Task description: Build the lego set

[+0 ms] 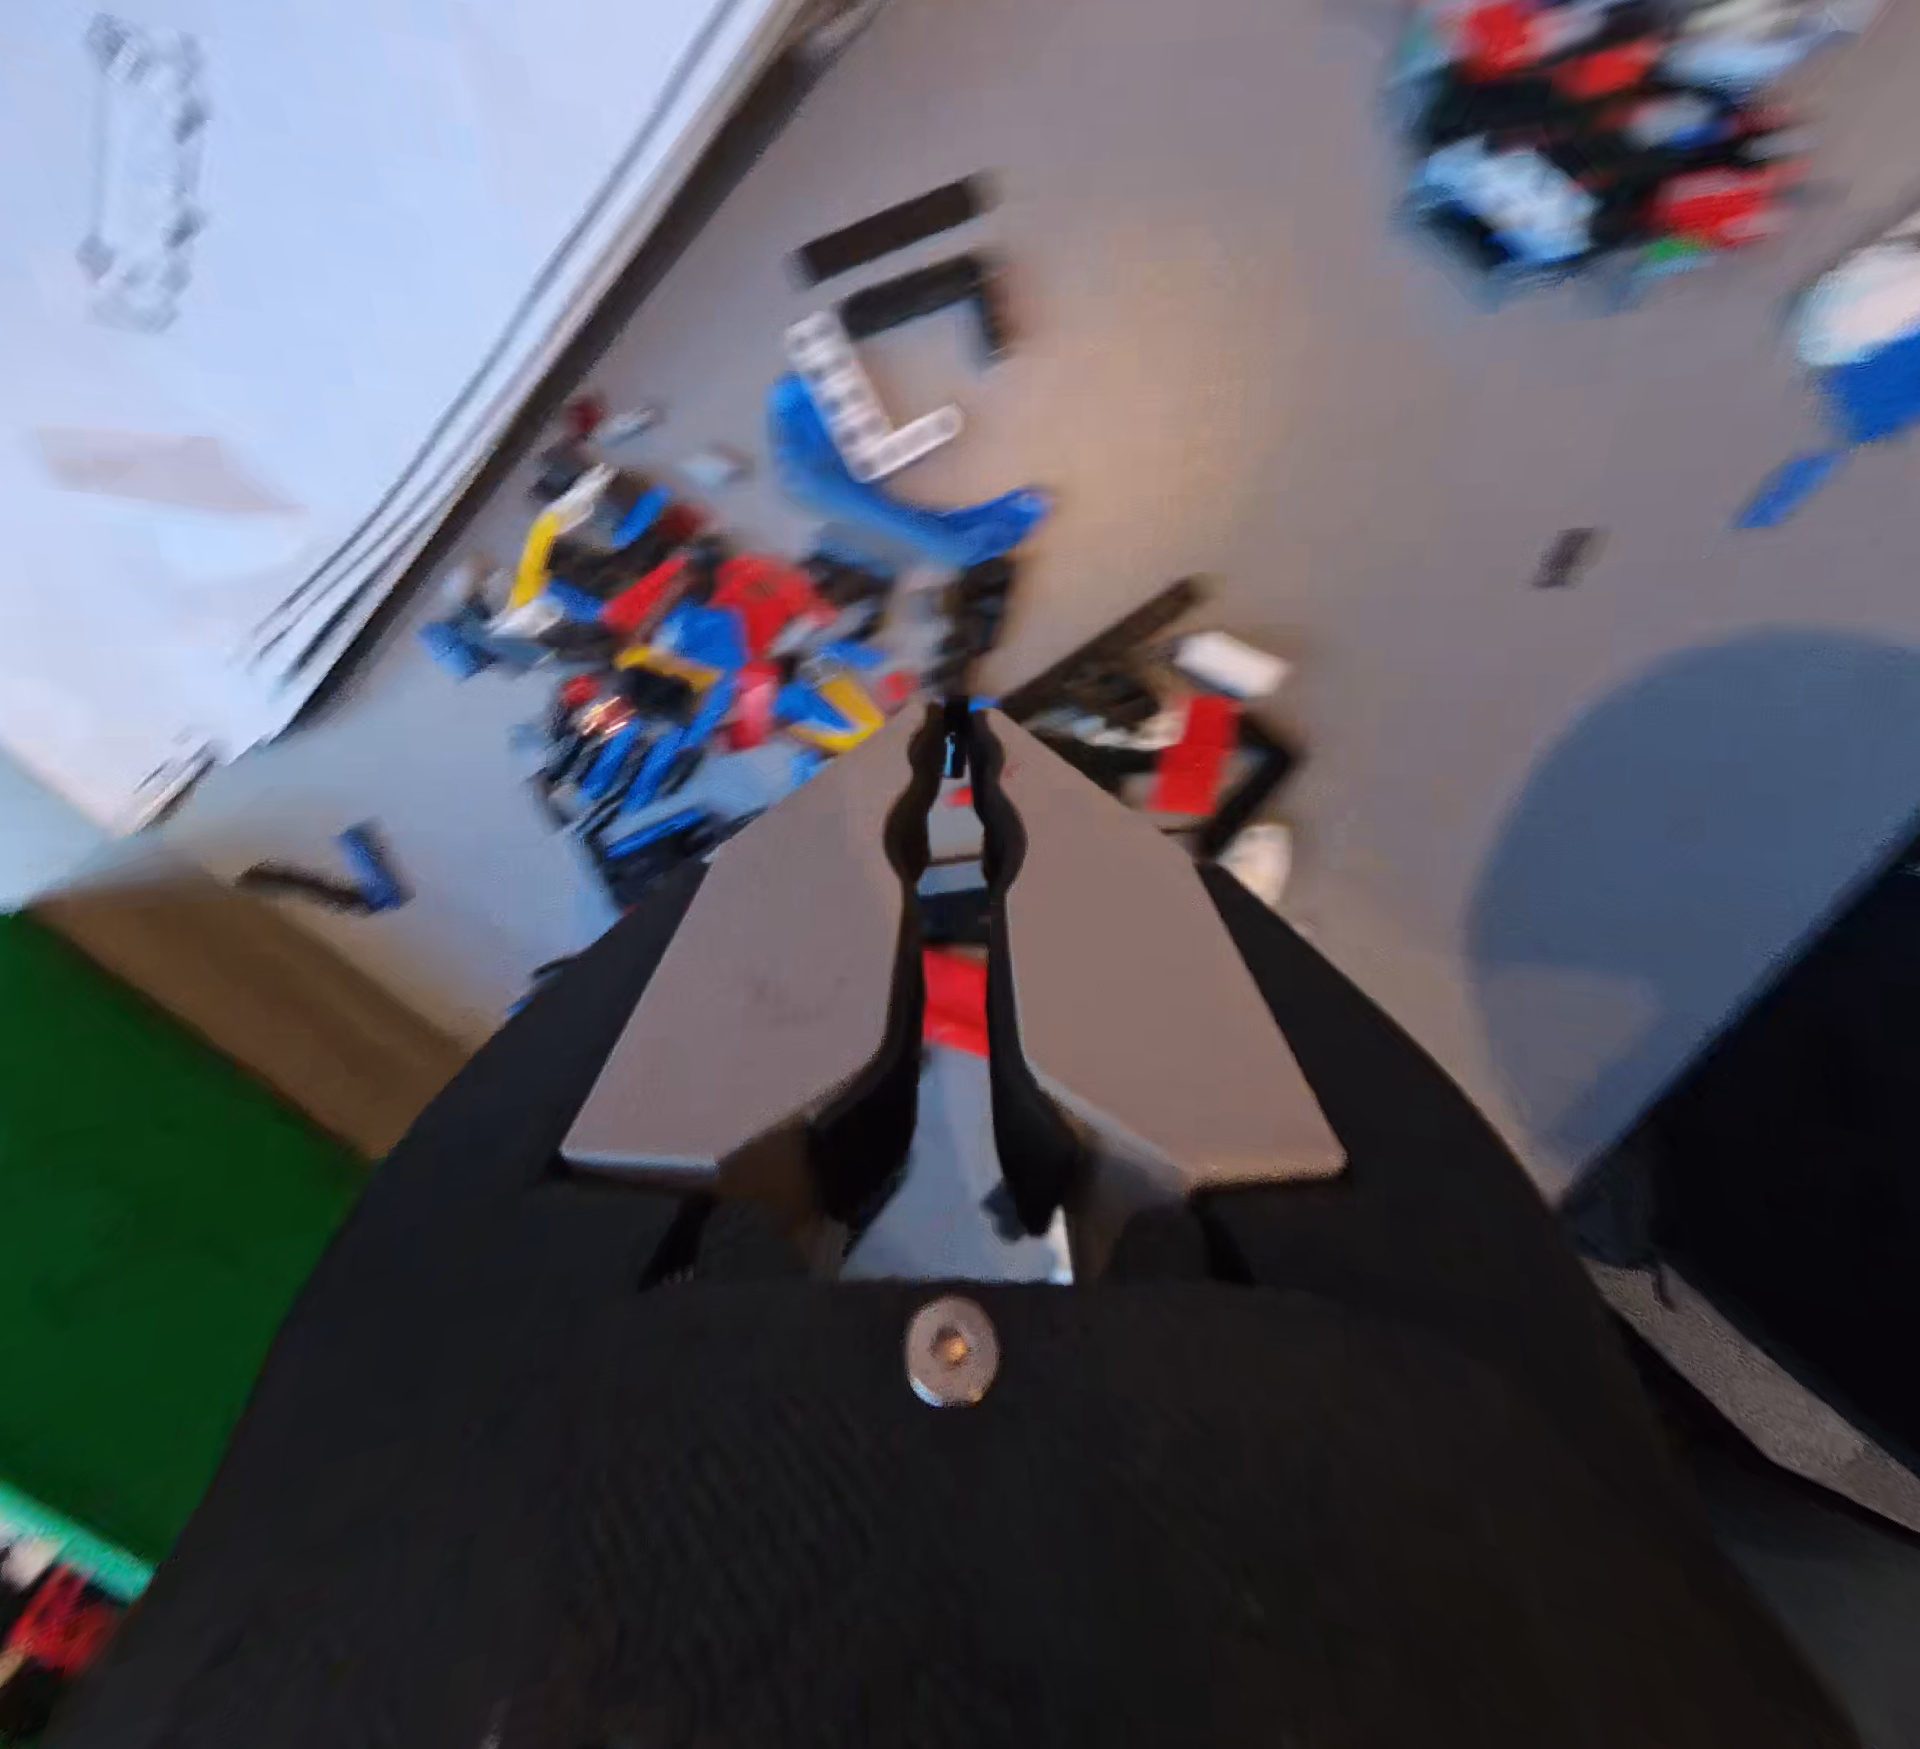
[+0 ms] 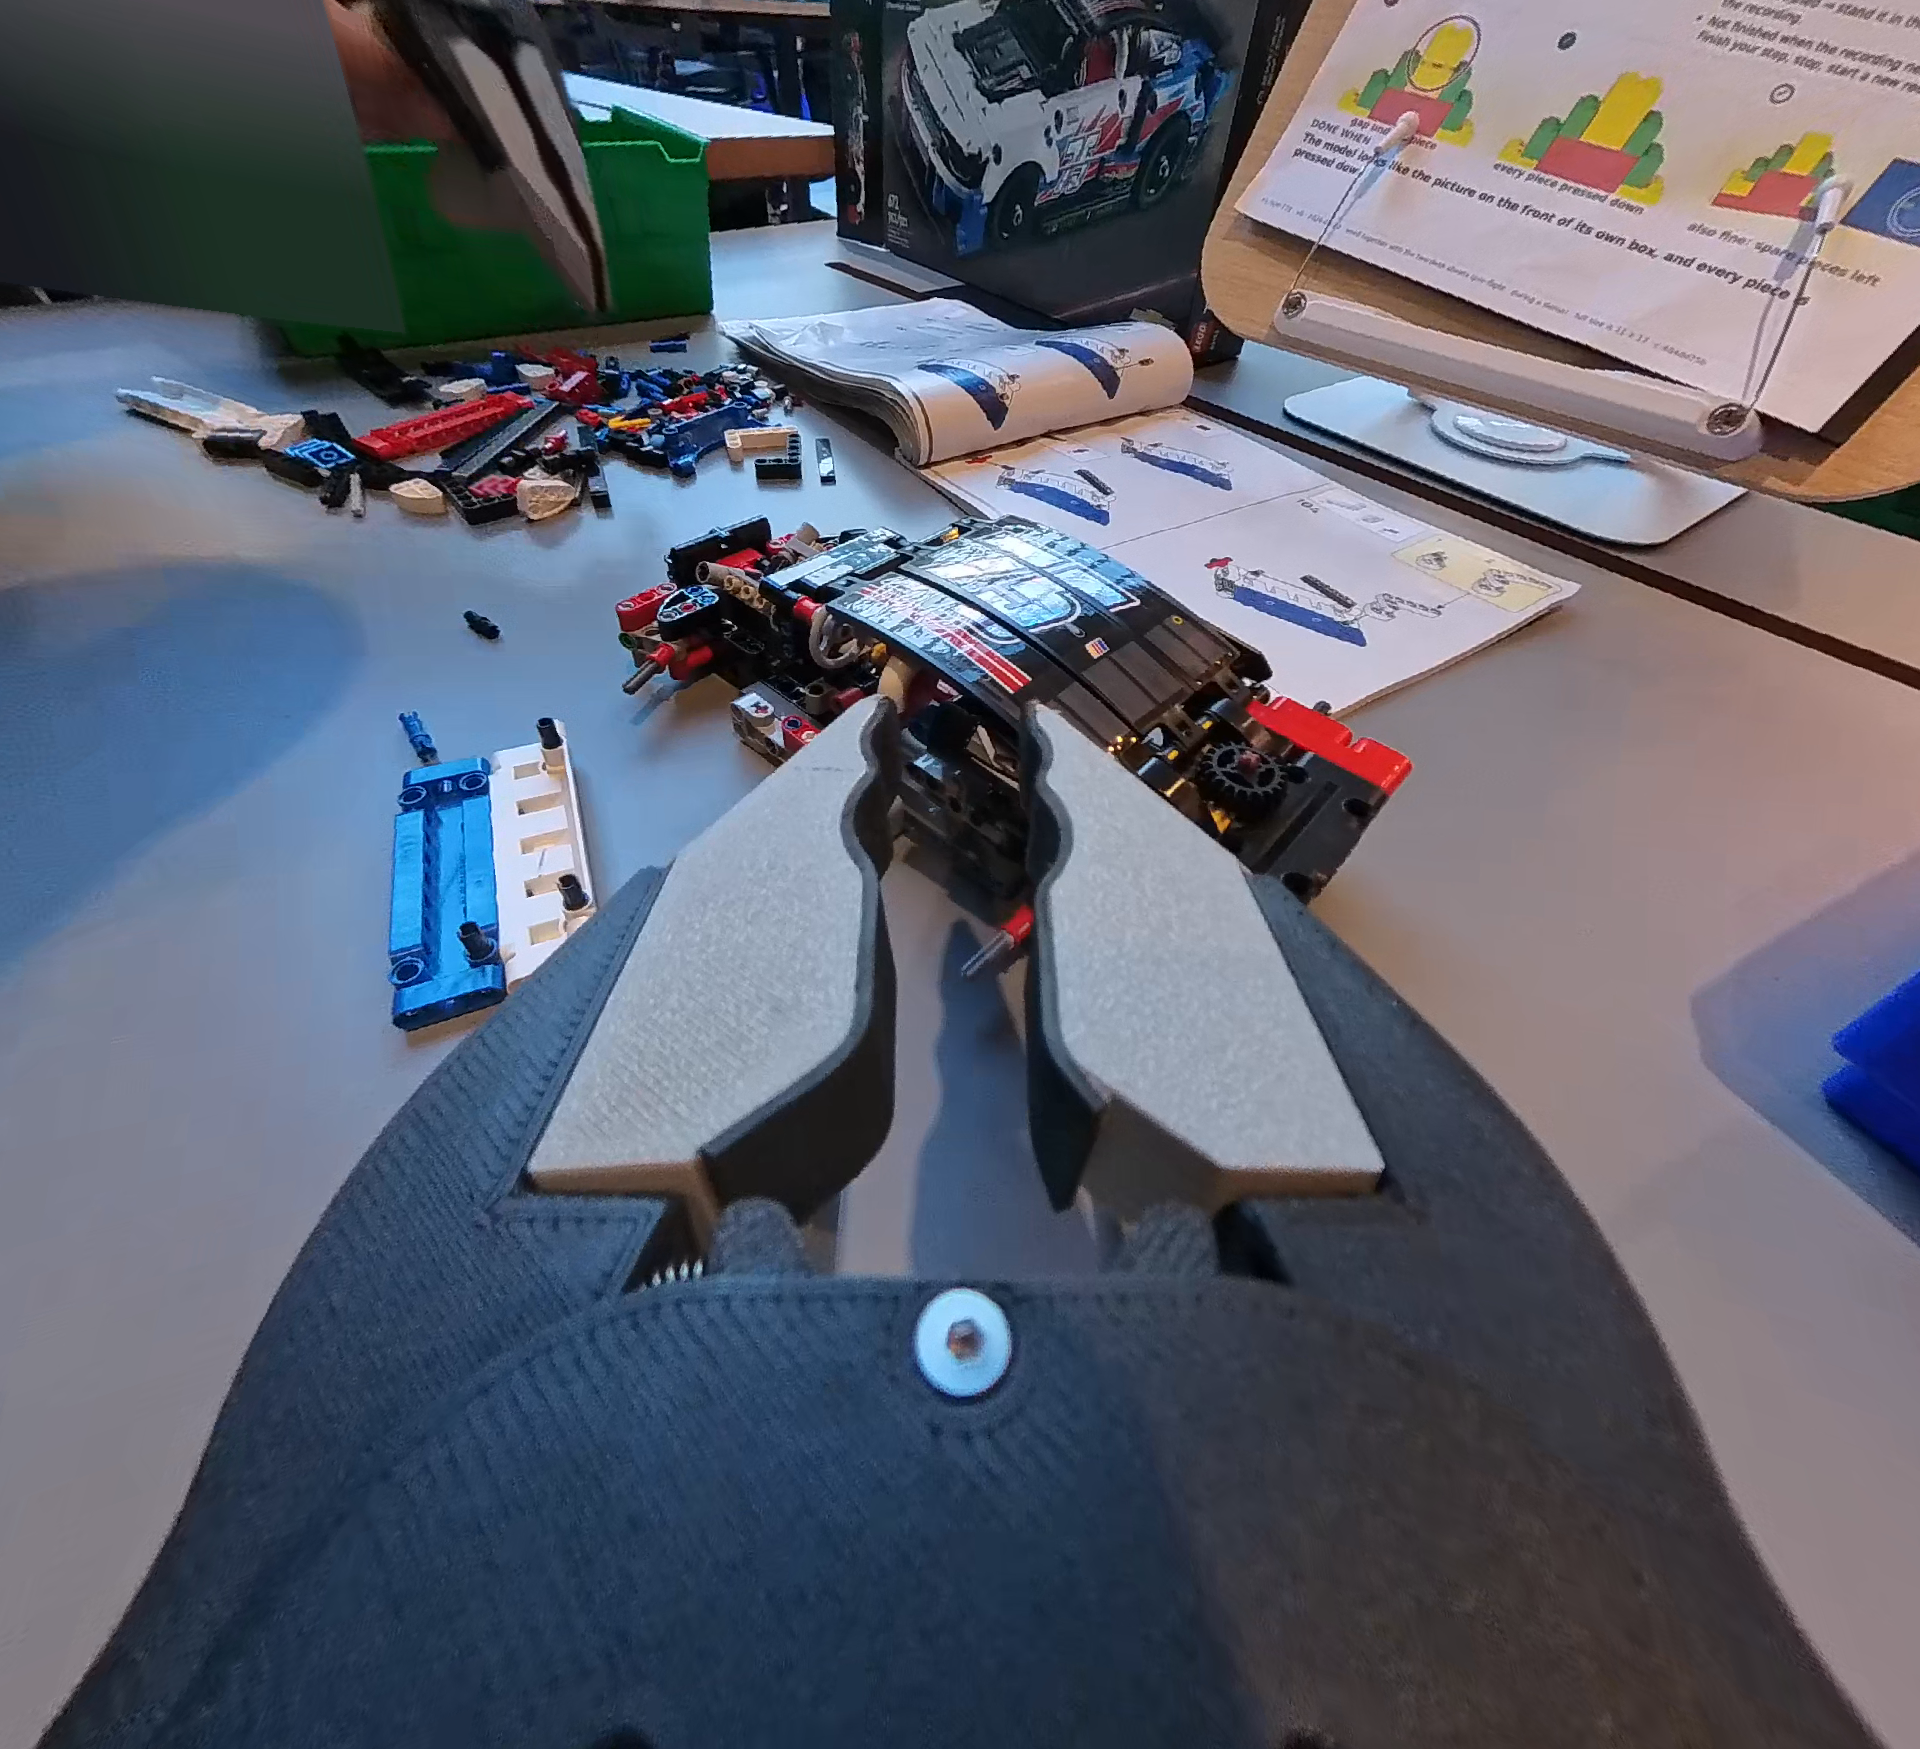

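Observation:
The partly built black car model lies on the grey table; it shows blurred in the left wrist view. My right gripper stands partly closed with the model's near side between its jaws. My left gripper is shut on a small dark pin and hangs above the pile of loose pieces. The left gripper also shows high at the upper left of the right wrist view, over that pile. A blue and white panel assembly lies left of the right gripper.
The open instruction booklet lies behind the model, with the set's box upright beyond it. A green bin stands at the back left. A stand with a sheet is at the right. A loose black pin lies alone on the table. The left gripper's tips are roughly 35 centimeters from the right gripper's.

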A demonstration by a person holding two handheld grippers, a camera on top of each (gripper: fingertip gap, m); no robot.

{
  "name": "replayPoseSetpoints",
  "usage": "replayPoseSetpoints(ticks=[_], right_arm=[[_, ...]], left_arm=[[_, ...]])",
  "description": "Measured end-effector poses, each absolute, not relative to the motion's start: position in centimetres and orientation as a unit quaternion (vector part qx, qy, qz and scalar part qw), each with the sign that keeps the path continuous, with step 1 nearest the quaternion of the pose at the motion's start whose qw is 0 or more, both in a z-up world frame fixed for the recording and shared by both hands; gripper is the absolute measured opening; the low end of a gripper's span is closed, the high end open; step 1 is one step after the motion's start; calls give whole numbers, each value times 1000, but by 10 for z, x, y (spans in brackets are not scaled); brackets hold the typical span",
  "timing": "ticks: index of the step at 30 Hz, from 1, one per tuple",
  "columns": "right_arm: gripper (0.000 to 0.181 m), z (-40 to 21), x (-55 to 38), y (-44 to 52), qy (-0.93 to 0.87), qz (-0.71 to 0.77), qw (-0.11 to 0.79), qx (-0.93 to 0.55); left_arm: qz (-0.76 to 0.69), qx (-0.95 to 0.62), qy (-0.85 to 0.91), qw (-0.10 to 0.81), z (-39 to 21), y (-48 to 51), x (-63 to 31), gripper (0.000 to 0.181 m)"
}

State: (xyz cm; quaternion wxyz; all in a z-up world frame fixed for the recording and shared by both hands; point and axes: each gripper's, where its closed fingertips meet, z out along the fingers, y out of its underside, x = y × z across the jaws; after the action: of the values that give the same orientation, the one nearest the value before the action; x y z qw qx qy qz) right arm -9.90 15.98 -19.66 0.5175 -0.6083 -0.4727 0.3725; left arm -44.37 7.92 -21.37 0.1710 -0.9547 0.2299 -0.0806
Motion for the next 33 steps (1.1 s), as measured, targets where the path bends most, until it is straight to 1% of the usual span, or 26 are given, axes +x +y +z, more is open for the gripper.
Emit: replayPoseSetpoints(ticks=[2,5,9,13,16,18,22,27,30,31,33], right_arm=[[19,-196,-99,158,-475,372,519,-606],[19,-195,-99,156,-477,373,520,-602],[19,-194,-99,154,-479,375,521,-599],[19,-193,-99,153,-480,374,523,-597],[19,-194,-99,154,-480,374,521,-599],[19,-195,-99,154,-481,372,521,-600],[19,-196,-100,153,-483,371,518,-601],[19,-199,-102,152,-489,368,514,-602],[19,-202,-104,154,-490,365,508,-607],[19,-202,-105,155,-491,365,506,-608],[18,-203,-105,156,-491,362,507,-609]], left_arm=[[-121,-936,268,192,-207,70,-393,1],[-111,-923,314,193,-233,57,-342,2],[-145,-907,354,176,-263,41,-294,2],[-147,-909,361,149,-280,34,-291,2],[-161,-909,352,152,-280,34,-291,2],[-182,-908,346,153,-278,32,-290,7],[-216,-902,333,170,-266,30,-292,10],[-191,-910,307,204,-241,31,-331,11],[-267,-892,283,229,-219,25,-327,6],[-293,-885,280,227,-217,22,-320,5],[-298,-883,288,220,-227,22,-309,5]])
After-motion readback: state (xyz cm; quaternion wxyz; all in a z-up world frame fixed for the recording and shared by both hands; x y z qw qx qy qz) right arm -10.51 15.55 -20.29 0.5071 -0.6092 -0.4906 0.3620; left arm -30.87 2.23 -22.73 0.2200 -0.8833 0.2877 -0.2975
